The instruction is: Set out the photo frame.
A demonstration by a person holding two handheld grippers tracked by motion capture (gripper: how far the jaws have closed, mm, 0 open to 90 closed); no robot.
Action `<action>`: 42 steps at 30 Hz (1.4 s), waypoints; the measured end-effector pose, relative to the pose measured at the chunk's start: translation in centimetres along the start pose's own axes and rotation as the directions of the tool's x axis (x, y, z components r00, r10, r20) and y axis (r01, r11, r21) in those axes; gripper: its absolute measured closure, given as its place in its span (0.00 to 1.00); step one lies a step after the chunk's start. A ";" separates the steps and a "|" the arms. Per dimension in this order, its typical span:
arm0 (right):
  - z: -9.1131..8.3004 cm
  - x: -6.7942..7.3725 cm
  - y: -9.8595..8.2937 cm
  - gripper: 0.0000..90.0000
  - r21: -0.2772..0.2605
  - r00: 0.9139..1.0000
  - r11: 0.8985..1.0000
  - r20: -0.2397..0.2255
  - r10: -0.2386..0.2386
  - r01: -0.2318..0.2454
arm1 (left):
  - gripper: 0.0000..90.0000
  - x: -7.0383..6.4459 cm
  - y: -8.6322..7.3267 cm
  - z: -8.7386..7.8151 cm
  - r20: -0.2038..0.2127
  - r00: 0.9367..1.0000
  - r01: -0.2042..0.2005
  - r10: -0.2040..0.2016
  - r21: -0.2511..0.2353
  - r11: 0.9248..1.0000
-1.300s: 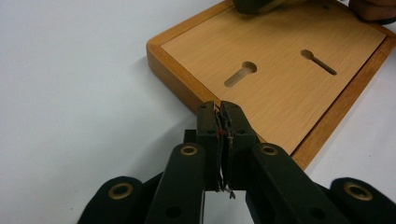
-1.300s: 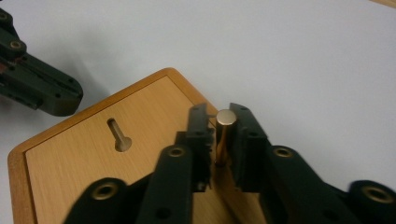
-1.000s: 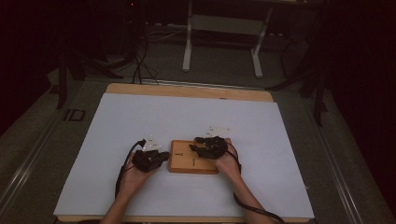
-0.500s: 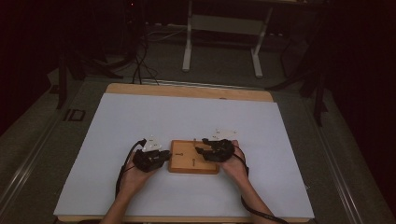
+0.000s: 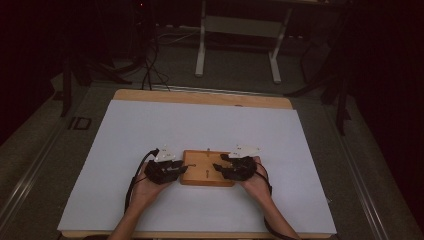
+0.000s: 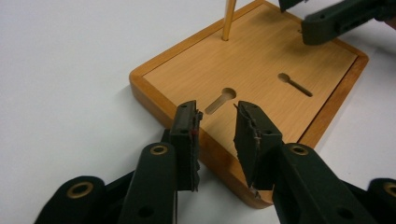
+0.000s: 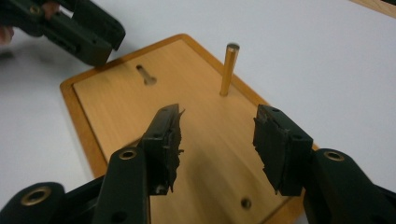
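A flat wooden board [image 5: 206, 168] lies on the white table cover near the front middle. It has two keyhole slots [image 6: 220, 100] [image 6: 294, 84] and one upright brass peg [image 7: 229, 69] near its far edge. My left gripper [image 5: 179, 168] rests at the board's left end, open, with nothing between its fingers [image 6: 187, 140]. My right gripper [image 5: 218, 168] hovers over the board's right end, open and empty, its fingers [image 7: 164, 144] wide apart. In the left gripper view the board [image 6: 247, 79] sits just beyond the jaws; in the right gripper view the board [image 7: 154, 112] lies under them.
The white cover [image 5: 200, 130] spreads over a wooden table whose far edge [image 5: 200, 96] shows as a bare strip. Beyond it stand a white metal frame [image 5: 237, 42] and dark cables on the floor [image 5: 150, 70].
The right gripper has slid a little to the right, towards the board's right end, and lower. The left gripper has stayed put.
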State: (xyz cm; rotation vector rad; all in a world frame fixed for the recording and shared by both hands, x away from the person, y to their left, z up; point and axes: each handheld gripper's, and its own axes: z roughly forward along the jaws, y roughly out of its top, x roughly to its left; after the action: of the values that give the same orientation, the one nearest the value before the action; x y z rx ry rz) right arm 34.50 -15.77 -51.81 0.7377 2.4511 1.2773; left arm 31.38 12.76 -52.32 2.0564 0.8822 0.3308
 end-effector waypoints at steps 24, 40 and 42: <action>-4.1 -0.1 -3.8 0.54 0.026 0.999 0.999 0.025 0.034 -0.035 | 0.68 -0.3 2.5 2.3 0.049 0.999 -0.020 0.020 -0.004 1.000; -3.5 0.2 -4.2 0.53 0.030 1.000 0.999 0.003 0.021 -0.021 | 0.74 0.2 4.8 5.2 0.067 0.998 -0.022 0.022 -0.005 1.000; -3.5 0.3 -4.1 0.53 0.030 1.000 0.999 0.003 0.019 -0.019 | 0.74 0.1 5.0 5.5 0.067 0.997 -0.025 0.025 -0.004 1.000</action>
State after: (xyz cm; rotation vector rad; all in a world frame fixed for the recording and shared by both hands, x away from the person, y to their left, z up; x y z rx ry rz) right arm 31.34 -20.01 -53.20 0.7719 2.4719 1.2489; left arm 36.66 7.58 -51.69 2.0647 0.8150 0.2753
